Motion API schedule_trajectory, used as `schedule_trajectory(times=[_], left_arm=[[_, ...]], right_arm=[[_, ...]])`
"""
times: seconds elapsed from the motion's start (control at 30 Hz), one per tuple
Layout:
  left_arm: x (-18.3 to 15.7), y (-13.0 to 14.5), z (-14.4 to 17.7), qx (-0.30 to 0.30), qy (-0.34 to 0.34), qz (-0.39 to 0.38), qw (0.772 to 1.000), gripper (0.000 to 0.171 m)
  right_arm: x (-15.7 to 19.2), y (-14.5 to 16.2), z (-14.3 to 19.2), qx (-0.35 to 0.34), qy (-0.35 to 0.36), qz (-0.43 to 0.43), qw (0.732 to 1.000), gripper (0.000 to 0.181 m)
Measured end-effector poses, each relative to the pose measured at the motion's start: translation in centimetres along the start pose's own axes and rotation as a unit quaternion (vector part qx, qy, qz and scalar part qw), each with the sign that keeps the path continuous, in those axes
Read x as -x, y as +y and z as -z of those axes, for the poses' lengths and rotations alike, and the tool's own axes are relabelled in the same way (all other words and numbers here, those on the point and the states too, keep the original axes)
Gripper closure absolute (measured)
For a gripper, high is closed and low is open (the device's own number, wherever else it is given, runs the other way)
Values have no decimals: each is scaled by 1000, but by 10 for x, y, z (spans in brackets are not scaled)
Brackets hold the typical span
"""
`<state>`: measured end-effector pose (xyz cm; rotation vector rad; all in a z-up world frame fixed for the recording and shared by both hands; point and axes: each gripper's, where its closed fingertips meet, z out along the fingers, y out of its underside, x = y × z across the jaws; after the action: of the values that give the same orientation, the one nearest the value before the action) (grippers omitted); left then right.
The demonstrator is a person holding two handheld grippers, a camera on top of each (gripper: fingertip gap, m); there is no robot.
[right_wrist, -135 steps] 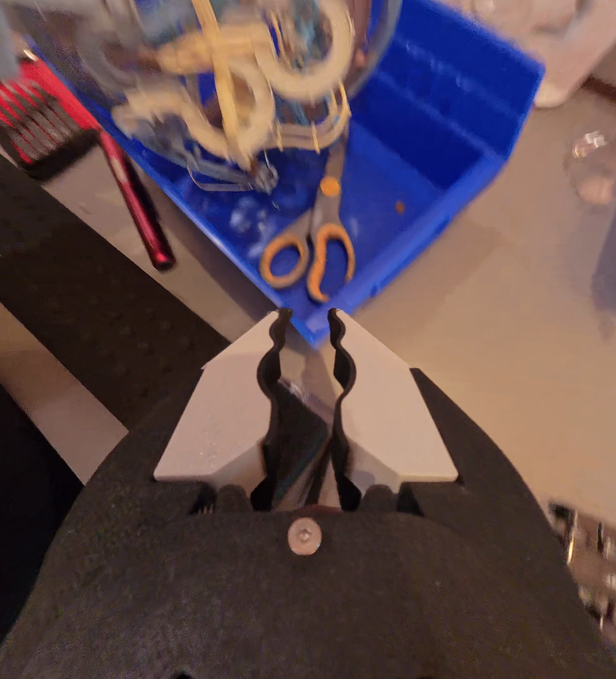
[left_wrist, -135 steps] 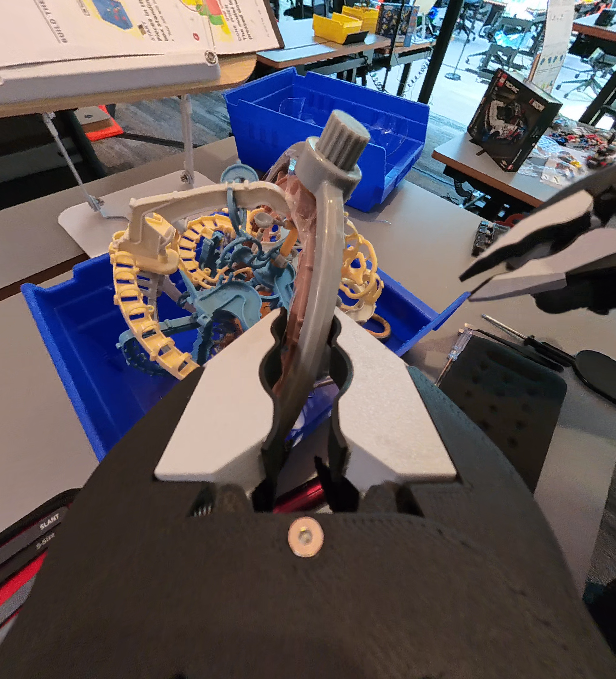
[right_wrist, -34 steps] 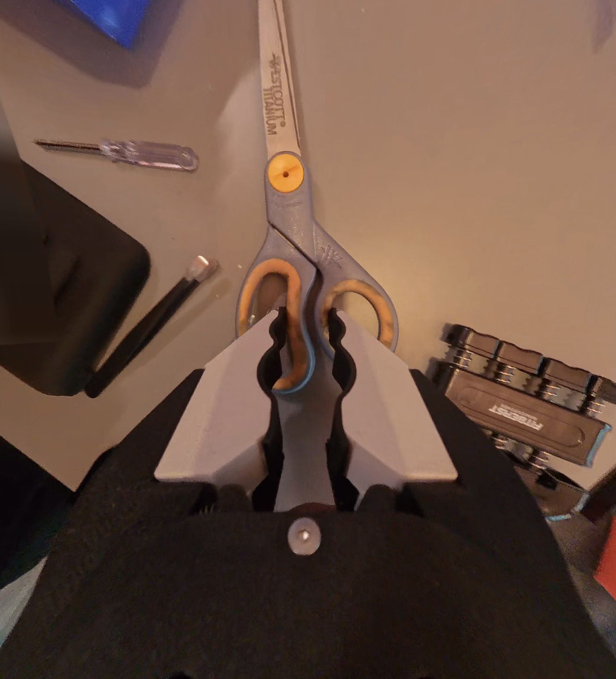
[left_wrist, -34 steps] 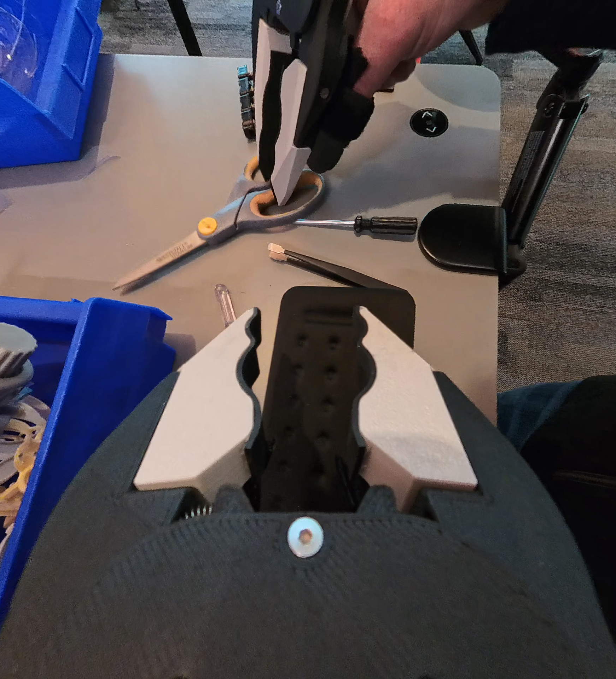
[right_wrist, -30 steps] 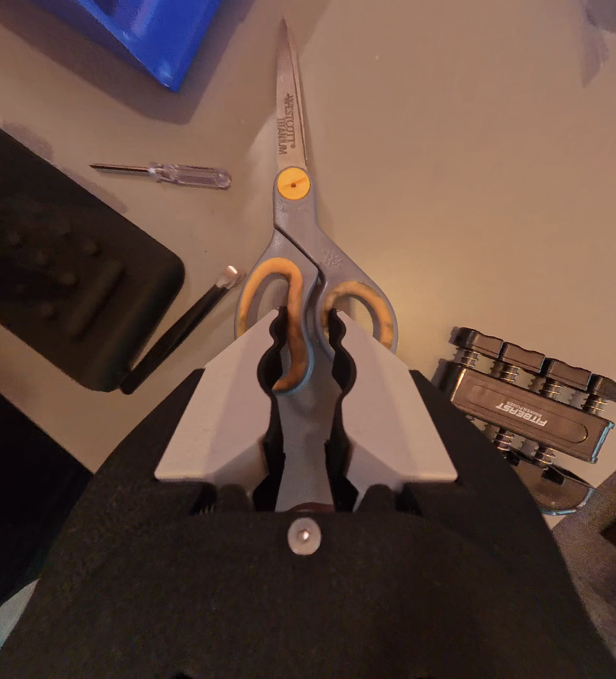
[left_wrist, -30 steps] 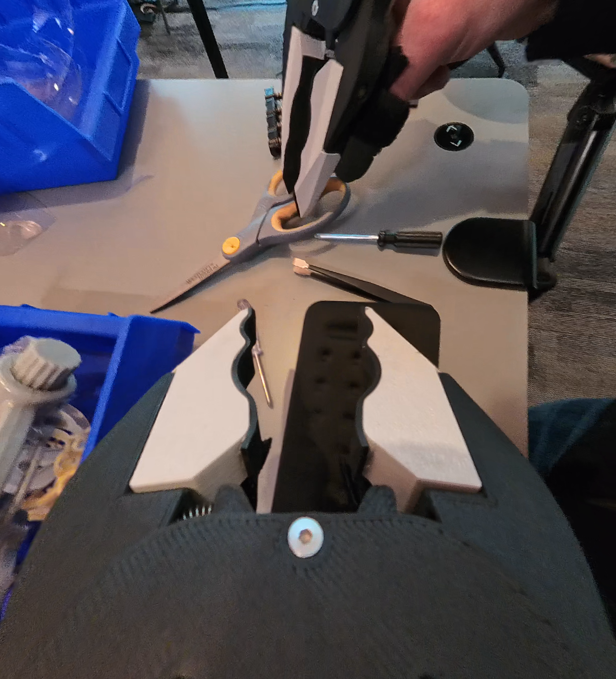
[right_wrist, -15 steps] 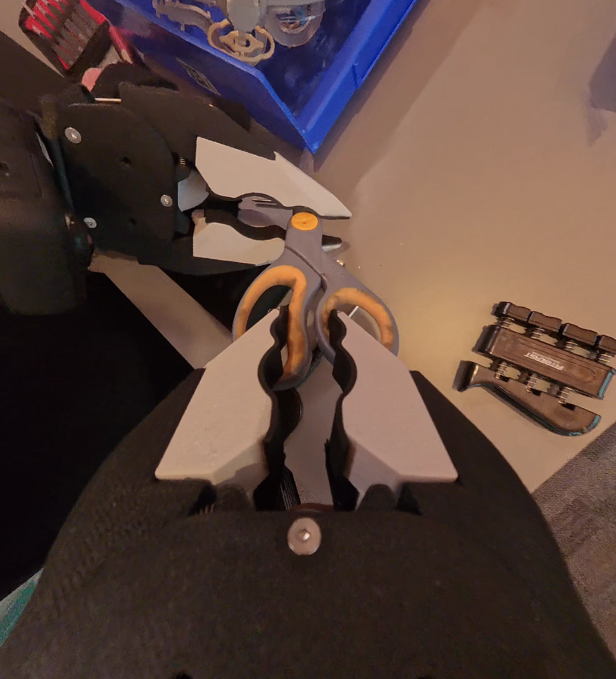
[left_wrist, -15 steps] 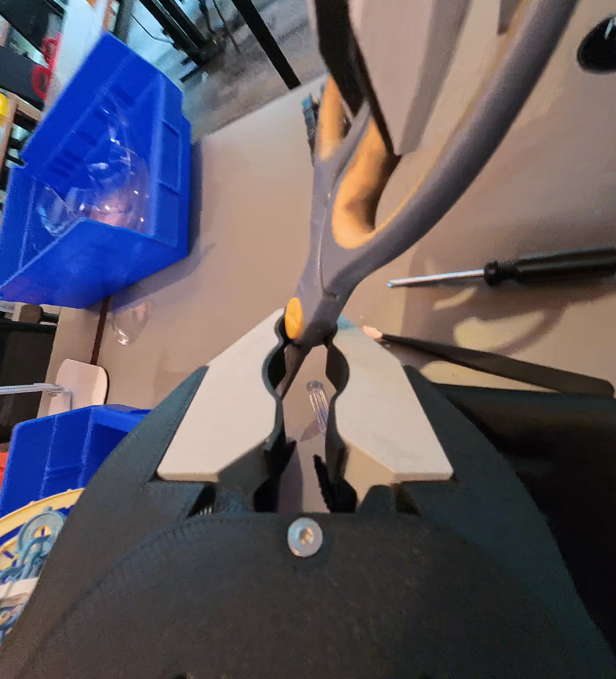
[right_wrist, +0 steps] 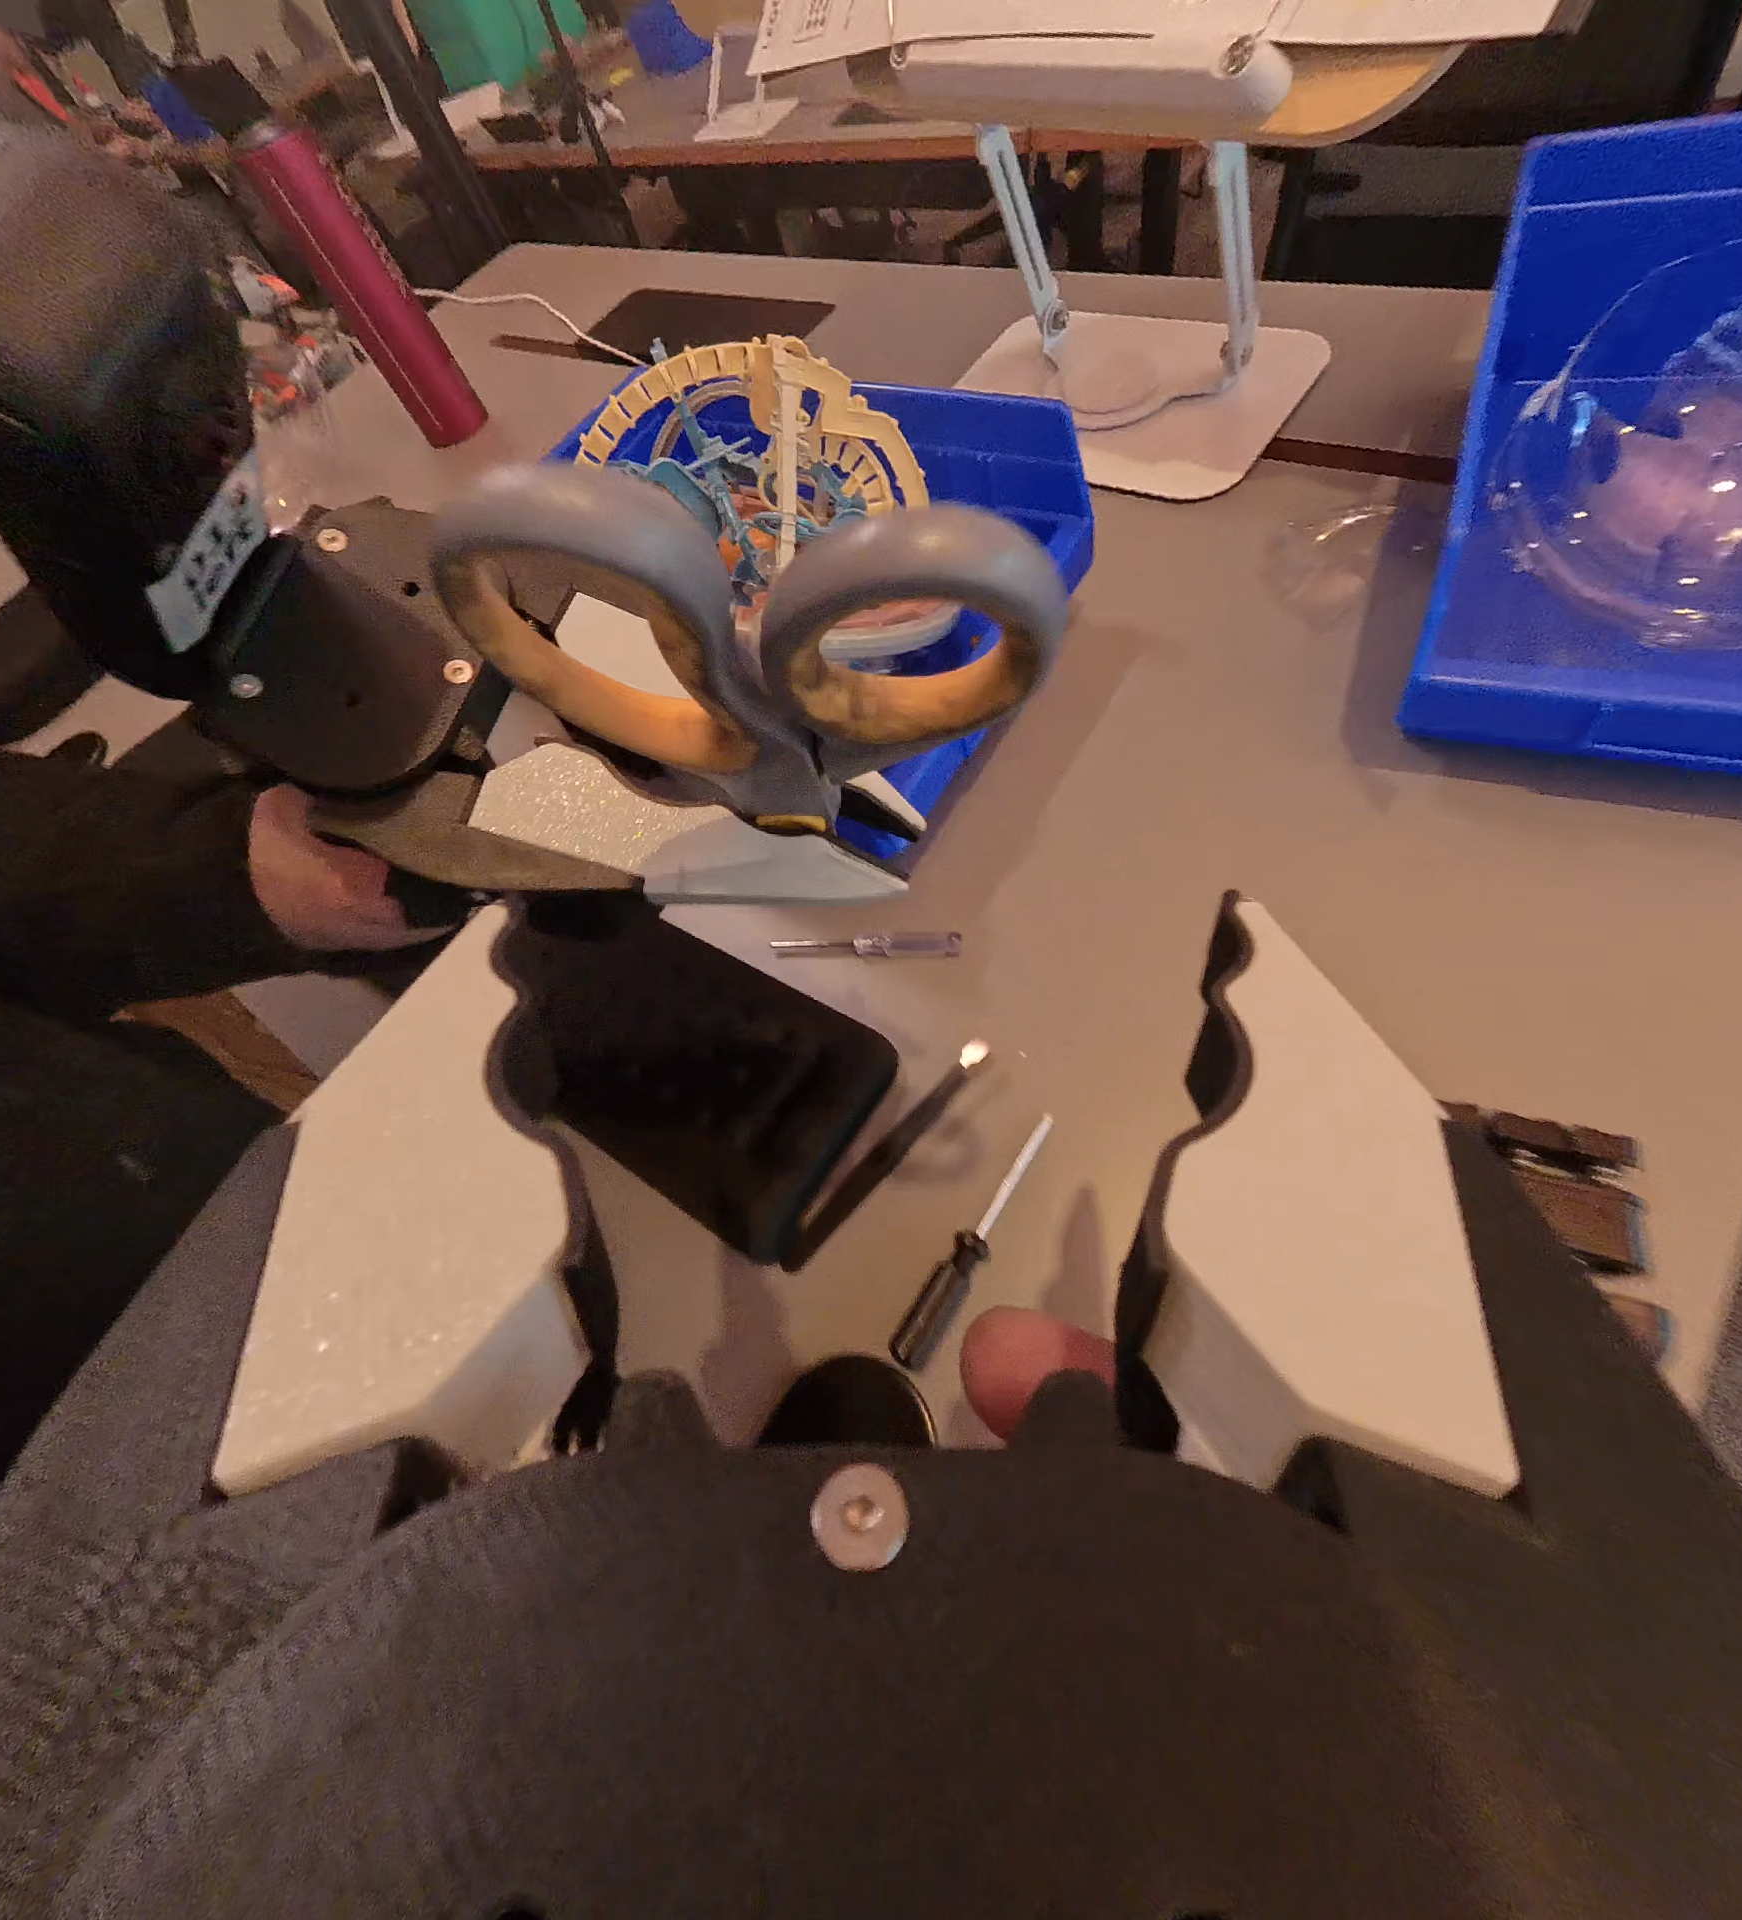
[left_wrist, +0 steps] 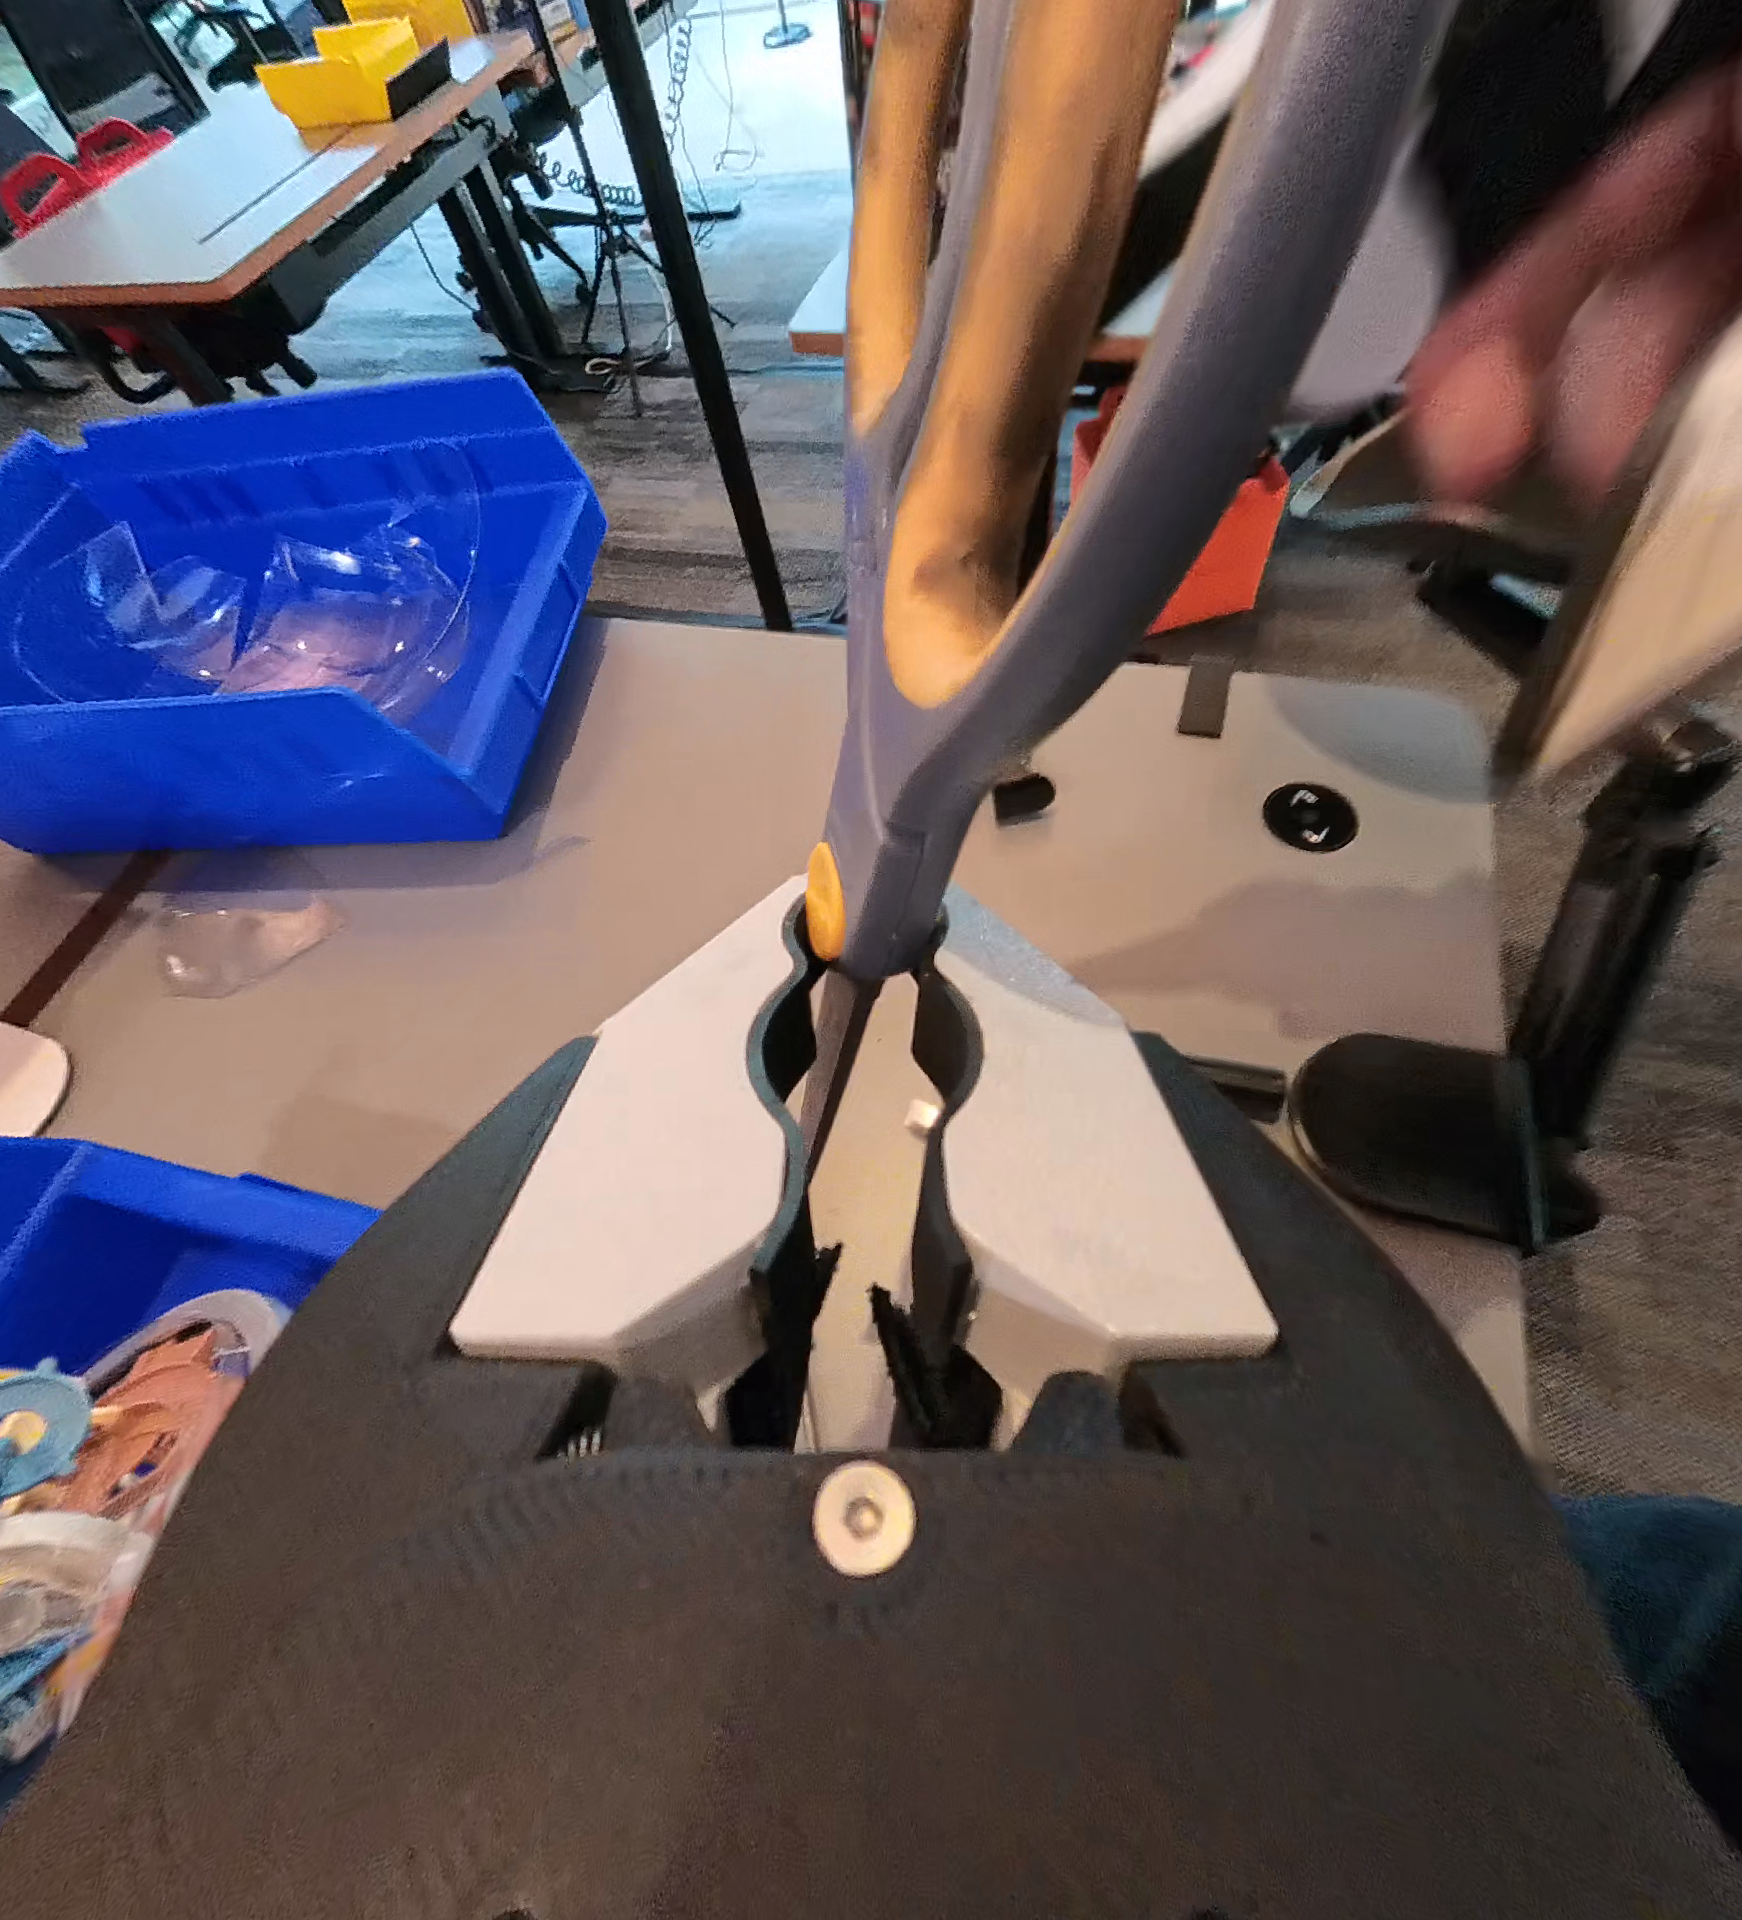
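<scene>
Grey scissors with orange-lined handles [left_wrist: 898, 862] are held off the table. My left gripper [left_wrist: 867, 930] is shut on them just below the orange pivot, on the blades, with the handle loops pointing up and away. In the right wrist view the left gripper [right_wrist: 836, 847] holds the scissors [right_wrist: 742, 644] over the front edge of a blue bin. My right gripper [right_wrist: 867, 914] is wide open and empty, set back from the scissors' handles, above a black pad [right_wrist: 701, 1091]. A blurred hand and a pale finger of the right gripper [left_wrist: 1698, 520] show at the upper right of the left wrist view.
On the grey table [right_wrist: 1210, 810] lie tweezers [right_wrist: 898, 1132], a black screwdriver [right_wrist: 960, 1257] and a clear-handled screwdriver [right_wrist: 867, 943]. A blue bin holds a yellow and blue plastic model [right_wrist: 794, 468]. Another blue bin [left_wrist: 223, 769] holds clear domes. A document stand [right_wrist: 1137, 374] and a red cylinder [right_wrist: 358, 291] stand behind. The left gripper's tips are roughly 7 cm from the right gripper's. It is some 15 cm from my left tips to the black screwdriver [right_wrist: 960, 1257].
The right gripper lifted the scissors off the table by the handle and the left gripper closed on them at the pivot. The right gripper has since let go, opened wide and drawn back.
</scene>
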<state>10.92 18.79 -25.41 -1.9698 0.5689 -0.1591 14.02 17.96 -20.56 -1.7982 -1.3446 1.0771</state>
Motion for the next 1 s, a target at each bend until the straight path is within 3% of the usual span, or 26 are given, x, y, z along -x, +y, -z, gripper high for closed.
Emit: schedule_trajectory(times=[0.1,0.17,0.2,0.37,0.47,0.73,0.77,0.83,0.93,1.0], left_arm=[[-12,1,-3,11,17,-1,1000,161],[-21,5,-6,20,25,-8,999,161],[-24,8,-7,26,28,-8,999,161],[-25,7,-3,34,21,-13,999,163],[-25,-1,4,18,40,-21,999,162],[-13,-11,32,10,63,-27,998,163],[-19,-10,38,13,98,-32,995,163],[-29,-4,50,37,149,-46,987,163],[-49,15,69,100,239,-68,963,162],[-63,14,79,104,295,-53,948,162]], right_arm=[[5,-15,-23,-80,-6,-21,997,53],[7,-25,-34,-120,-28,-48,991,62],[11,-26,-40,-128,-48,-51,989,77],[39,-31,-53,-143,-103,-8,984,97],[46,-41,-50,-162,-147,-35,975,102],[66,-55,-39,-156,-230,-45,960,108],[66,-54,-38,-146,-233,-35,961,86],[65,-56,-29,-138,-240,-7,961,78],[82,-54,-14,-107,-281,72,951,108],[102,-49,-9,-84,-332,107,934,141]])
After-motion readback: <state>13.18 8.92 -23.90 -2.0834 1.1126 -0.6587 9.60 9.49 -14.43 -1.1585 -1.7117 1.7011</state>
